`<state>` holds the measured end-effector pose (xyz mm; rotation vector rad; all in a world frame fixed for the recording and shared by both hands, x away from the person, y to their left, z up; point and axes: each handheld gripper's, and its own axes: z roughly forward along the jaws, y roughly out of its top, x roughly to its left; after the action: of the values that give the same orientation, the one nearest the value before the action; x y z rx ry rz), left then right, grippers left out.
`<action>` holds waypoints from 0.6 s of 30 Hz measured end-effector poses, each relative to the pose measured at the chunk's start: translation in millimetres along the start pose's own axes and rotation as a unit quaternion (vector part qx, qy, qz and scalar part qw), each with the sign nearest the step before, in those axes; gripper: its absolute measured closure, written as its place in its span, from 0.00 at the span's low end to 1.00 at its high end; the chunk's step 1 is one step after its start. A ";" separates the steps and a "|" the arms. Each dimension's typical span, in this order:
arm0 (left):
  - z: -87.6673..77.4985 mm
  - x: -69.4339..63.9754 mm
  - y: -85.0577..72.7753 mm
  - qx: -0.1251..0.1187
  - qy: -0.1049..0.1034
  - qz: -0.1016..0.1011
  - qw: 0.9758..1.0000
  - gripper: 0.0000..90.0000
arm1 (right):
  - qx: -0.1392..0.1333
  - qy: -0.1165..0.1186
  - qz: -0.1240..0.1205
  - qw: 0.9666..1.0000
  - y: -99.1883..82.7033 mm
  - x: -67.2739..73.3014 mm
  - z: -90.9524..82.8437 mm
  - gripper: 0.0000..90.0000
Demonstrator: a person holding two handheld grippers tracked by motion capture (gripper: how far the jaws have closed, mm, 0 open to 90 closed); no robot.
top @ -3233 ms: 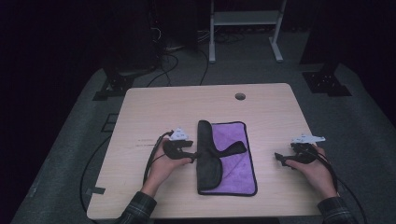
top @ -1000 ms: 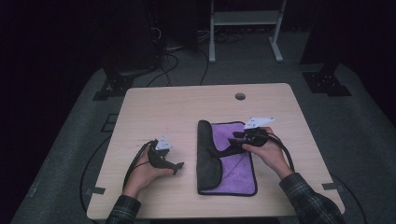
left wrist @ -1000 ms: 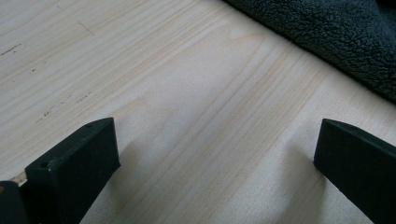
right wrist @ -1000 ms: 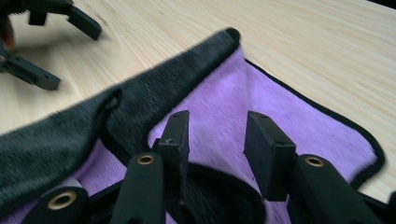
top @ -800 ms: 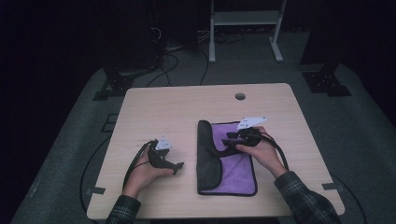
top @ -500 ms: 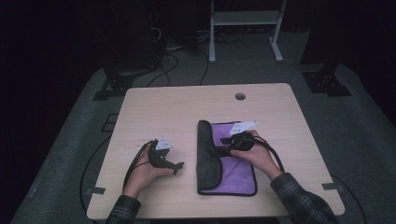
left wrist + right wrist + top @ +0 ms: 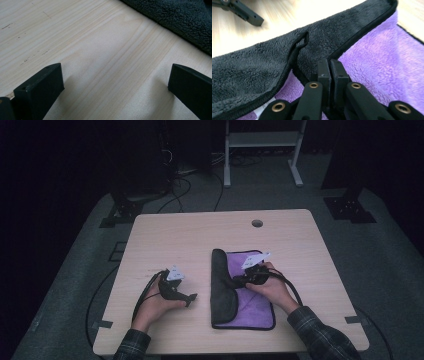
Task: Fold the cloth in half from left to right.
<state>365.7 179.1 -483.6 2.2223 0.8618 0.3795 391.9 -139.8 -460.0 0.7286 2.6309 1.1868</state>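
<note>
A purple cloth (image 7: 255, 306) lies on the wooden table (image 7: 200, 240), its left side folded over as a dark grey flap (image 7: 222, 290). My right gripper (image 7: 234, 281) rests on the cloth, pointing left at the flap's inner edge. In the right gripper view the jaws (image 7: 329, 65) have just been closing. They now stand pressed together on the black hem of the grey flap (image 7: 262, 65), beside the purple cloth (image 7: 382, 65). My left gripper (image 7: 191, 297) lies on bare wood left of the cloth. It is open (image 7: 115, 82), with nothing between its jaws and the grey cloth (image 7: 180, 22) just ahead.
A round cable hole (image 7: 257, 223) sits near the table's far edge. Behind the table are a white metal stand (image 7: 260, 140) and cables on the dark floor (image 7: 185, 175). The left gripper's jaw (image 7: 242, 11) shows beyond the flap in the right gripper view.
My right hand slid left across the purple cloth to the grey flap and sank a little; its jaws closed. The left hand, earlier at the cloth's left edge, stayed put over the last second.
</note>
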 end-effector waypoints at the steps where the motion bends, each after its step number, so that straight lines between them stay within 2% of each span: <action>1: 0.1 0.0 0.1 -0.001 0.000 0.000 1.000 0.00 | -0.002 -0.002 0.002 1.000 0.6 -0.8 -1.8 0.96; 4: 0.1 -0.1 0.1 0.000 0.001 -0.001 1.000 0.00 | -0.014 -0.012 0.006 1.000 2.2 -5.4 -8.4 0.96; 9: 0.3 -0.4 0.1 -0.002 0.001 -0.003 1.000 0.00 | -0.038 -0.038 0.026 0.998 7.9 -19.3 -21.3 0.97; 17: 0.2 -0.2 0.1 0.000 0.001 -0.001 1.000 0.00 | -0.069 -0.078 0.061 0.993 15.0 -46.0 -38.6 0.97; 18: 0.2 -0.2 0.1 0.000 0.001 -0.001 1.000 0.00 | -0.069 -0.078 0.061 0.993 15.0 -46.0 -38.6 0.97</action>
<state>365.7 178.7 -483.7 2.2200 0.8657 0.3810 424.2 -179.6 -425.3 0.9258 2.3814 1.2710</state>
